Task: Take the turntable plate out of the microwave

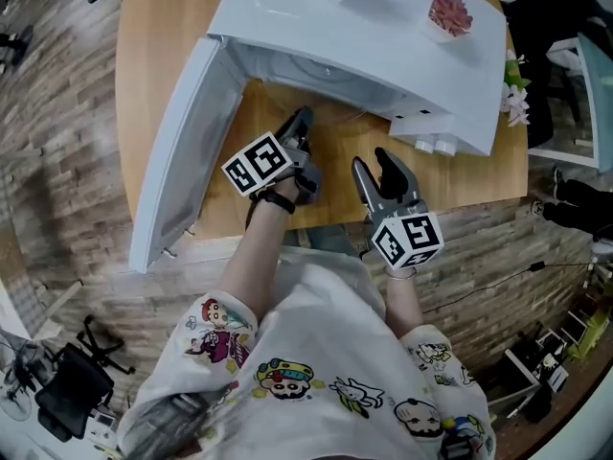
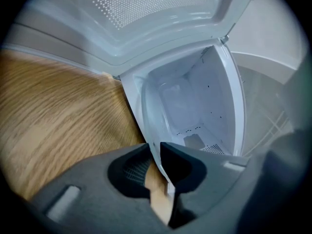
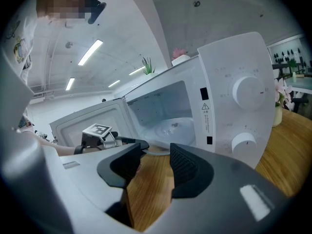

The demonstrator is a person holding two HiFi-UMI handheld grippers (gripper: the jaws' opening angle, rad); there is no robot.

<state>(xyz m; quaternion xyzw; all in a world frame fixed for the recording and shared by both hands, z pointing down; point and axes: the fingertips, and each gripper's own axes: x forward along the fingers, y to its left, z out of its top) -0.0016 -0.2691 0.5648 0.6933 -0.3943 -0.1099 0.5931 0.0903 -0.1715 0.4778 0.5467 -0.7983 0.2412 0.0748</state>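
Turntable plate (image 3: 173, 126), a clear round glass disc, lies flat inside the white microwave (image 3: 234, 67) in the right gripper view. Its near rim is at the sill, where the left gripper (image 3: 136, 141) meets it. My right gripper (image 3: 156, 150) stands wide and empty, short of it.

Left gripper view: jaws nipped on that thin rim.

Head view: my left forearm (image 1: 254, 247) reaches to the opening, tongs tipped slightly down. I judge a straight pull towards me.

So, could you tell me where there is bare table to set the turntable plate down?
Free: the wooden table right of the right claw, in front of the microwave knobs, and the strip between both claws. Crowded: the oven mouth, where the left claw grips the turntable plate, and beside the open door.
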